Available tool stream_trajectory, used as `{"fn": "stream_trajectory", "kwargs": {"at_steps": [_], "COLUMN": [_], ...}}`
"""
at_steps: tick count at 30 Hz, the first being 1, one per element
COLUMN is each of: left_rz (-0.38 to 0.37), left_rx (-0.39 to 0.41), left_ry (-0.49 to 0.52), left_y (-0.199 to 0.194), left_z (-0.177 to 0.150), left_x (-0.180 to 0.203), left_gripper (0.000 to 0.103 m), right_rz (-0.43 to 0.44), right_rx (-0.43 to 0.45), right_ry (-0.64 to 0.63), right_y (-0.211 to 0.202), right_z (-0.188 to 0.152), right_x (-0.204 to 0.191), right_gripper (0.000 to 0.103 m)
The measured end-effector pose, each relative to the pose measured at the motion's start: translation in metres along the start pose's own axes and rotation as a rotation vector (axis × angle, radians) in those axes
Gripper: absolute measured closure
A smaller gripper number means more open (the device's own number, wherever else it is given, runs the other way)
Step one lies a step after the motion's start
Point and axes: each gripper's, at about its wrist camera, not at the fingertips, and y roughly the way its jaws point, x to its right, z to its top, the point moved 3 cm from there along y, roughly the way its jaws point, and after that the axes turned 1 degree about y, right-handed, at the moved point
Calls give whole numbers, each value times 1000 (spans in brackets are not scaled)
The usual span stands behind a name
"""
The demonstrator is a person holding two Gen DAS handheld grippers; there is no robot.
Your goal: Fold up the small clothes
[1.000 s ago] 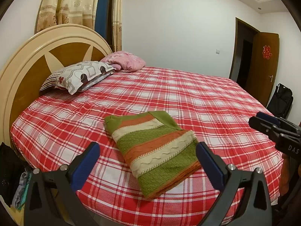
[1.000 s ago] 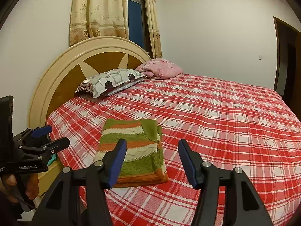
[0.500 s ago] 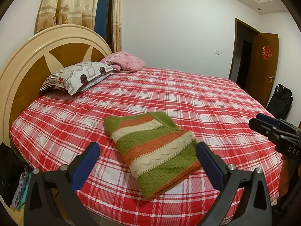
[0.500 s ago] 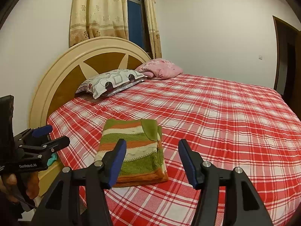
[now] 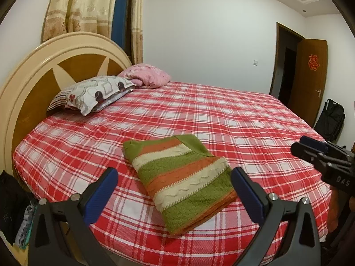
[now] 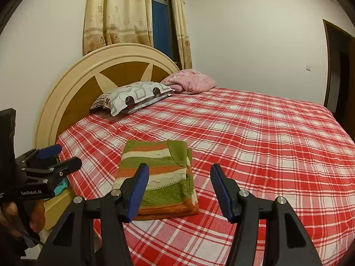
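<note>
A green, orange and cream striped knit sweater [image 5: 182, 177] lies folded into a rectangle on the red plaid bed [image 5: 244, 119], near its front edge. It also shows in the right wrist view [image 6: 159, 175]. My left gripper [image 5: 174, 187] is open and empty, held above and in front of the sweater. My right gripper [image 6: 178, 187] is open and empty, held over the sweater's right edge. Each gripper shows in the other's view: the right one [image 5: 319, 157], the left one [image 6: 51, 159].
A patterned pillow [image 5: 97, 93] and a pink pillow [image 5: 146, 76] lie by the round headboard [image 5: 33, 71]. A brown door [image 5: 308, 82] and a black bag [image 5: 330, 119] stand at the far right. Dark clothes [image 5: 11, 204] hang at the bed's left side.
</note>
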Motion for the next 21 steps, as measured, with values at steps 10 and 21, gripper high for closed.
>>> {"fn": "stream_trajectory", "kwargs": {"at_steps": [10,21], "left_rz": [20,8], "left_rx": [33,29], "left_ry": [15,-21], "left_y": [-7,-4], "left_z": [4,5], "left_x": [1,-8], "left_gripper": [0,0], "right_rz": [5,21], "right_rx": [31,20], "right_ry": [1,-17], "right_y": [-5,-2], "right_z": [2,-4], "right_x": [-3,-10], "right_gripper": [44,44]}}
